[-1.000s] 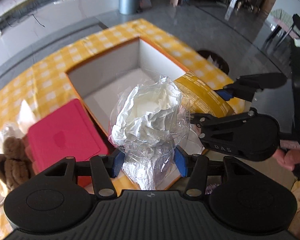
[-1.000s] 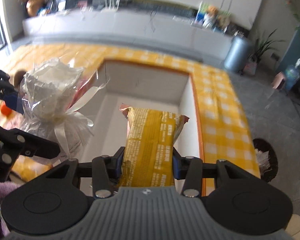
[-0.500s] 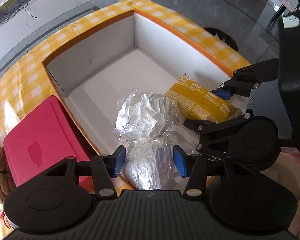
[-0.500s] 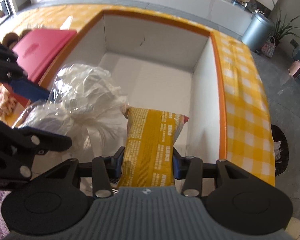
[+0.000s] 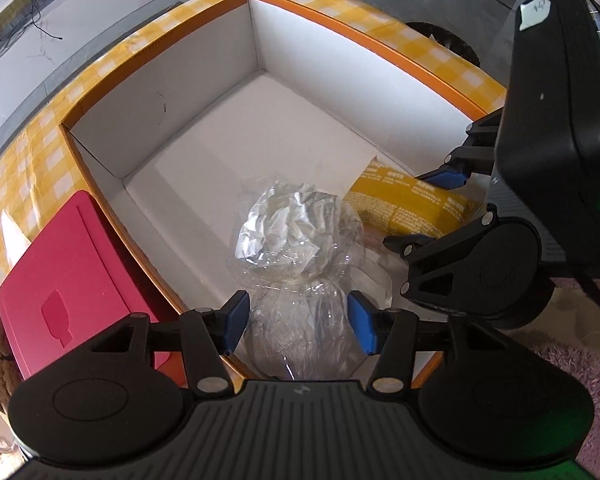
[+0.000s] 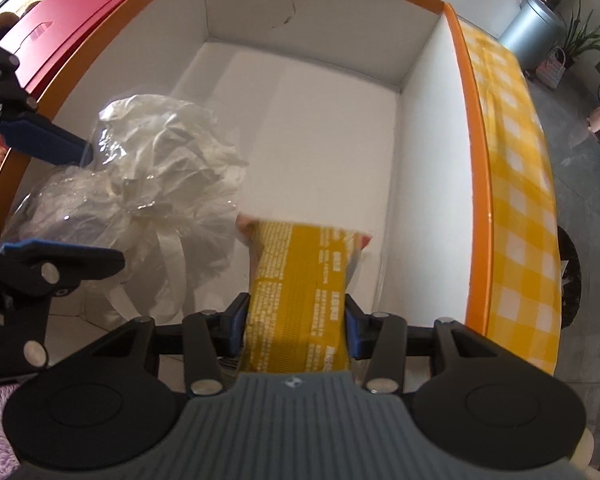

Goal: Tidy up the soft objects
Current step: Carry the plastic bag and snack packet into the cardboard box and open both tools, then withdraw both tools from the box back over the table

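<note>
Inside the white box (image 5: 204, 92), near its front wall, the left gripper (image 5: 298, 322) clamps a cellophane-wrapped bundle (image 5: 296, 240); beside it, the right gripper (image 6: 296, 330) squeezes a yellow packet (image 6: 300, 300); a red lid (image 5: 66, 284) lies outside the box.

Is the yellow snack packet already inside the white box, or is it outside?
Inside. The yellow snack packet lies below the orange rim, within the white box, held between the right gripper fingers. Whether it touches the floor, cannot tell.
</note>
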